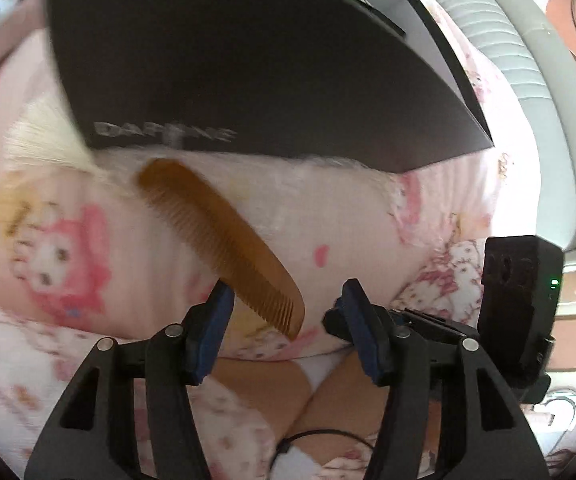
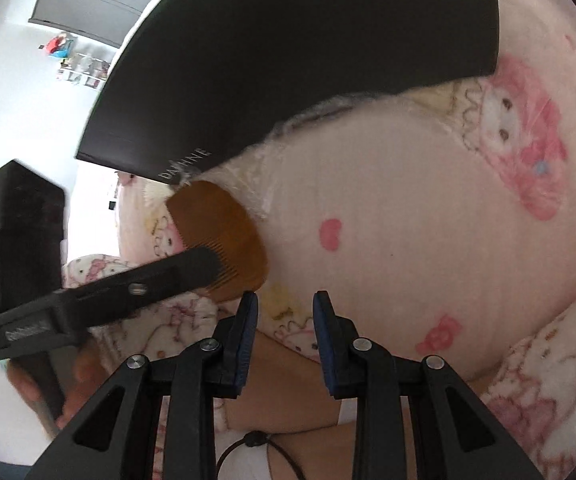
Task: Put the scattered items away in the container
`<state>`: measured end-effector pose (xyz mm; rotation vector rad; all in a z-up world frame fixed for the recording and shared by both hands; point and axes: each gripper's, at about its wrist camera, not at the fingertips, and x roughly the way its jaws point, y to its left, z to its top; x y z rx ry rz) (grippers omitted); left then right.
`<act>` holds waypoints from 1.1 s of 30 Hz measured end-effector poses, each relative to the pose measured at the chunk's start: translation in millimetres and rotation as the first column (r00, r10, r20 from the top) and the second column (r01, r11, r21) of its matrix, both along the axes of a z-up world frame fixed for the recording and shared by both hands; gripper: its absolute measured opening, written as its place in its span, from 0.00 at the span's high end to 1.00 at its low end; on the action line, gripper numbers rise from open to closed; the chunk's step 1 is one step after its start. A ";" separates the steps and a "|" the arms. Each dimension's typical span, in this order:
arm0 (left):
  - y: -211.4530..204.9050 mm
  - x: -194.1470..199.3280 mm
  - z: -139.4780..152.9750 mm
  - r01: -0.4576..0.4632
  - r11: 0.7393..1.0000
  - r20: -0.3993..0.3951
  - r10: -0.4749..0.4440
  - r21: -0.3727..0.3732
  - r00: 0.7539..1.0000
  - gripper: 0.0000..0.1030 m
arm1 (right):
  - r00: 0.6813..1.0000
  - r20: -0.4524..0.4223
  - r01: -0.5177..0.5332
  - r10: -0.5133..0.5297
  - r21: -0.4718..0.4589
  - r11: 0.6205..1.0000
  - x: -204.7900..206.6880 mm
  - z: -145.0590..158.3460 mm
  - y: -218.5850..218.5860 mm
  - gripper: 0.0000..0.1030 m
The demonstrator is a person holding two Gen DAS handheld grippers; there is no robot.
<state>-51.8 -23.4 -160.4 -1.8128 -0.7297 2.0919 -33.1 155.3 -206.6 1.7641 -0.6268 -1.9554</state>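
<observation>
Two hand-held grippers, left and right, stand open, holding nothing; the comb lies on the bed beside the box.

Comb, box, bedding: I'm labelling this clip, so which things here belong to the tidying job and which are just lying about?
Job:
- brown comb, on the bedding
- black box, the container
- left gripper, open by the comb
- right gripper, open

Lying about:
- cartoon-print bedding
- white brush bristles
</observation>
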 end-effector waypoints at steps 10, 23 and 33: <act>-51.1 -0.6 12.2 -0.122 0.992 -0.030 0.121 -0.044 0.992 0.45 | 0.998 0.057 -0.031 0.033 -0.035 0.999 -0.1 -16.4 -25.0 0.76; -70.4 -7.4 -5.0 -0.250 0.955 -0.064 0.243 -0.157 0.968 0.52 | 0.989 0.139 -0.049 0.057 -0.063 0.997 3.4 -48.9 -70.2 0.75; -62.2 0.7 -11.1 -0.154 0.978 -0.018 0.153 -0.142 0.988 0.65 | 0.996 0.047 0.082 -0.078 -0.091 0.992 5.4 -30.2 -53.5 0.86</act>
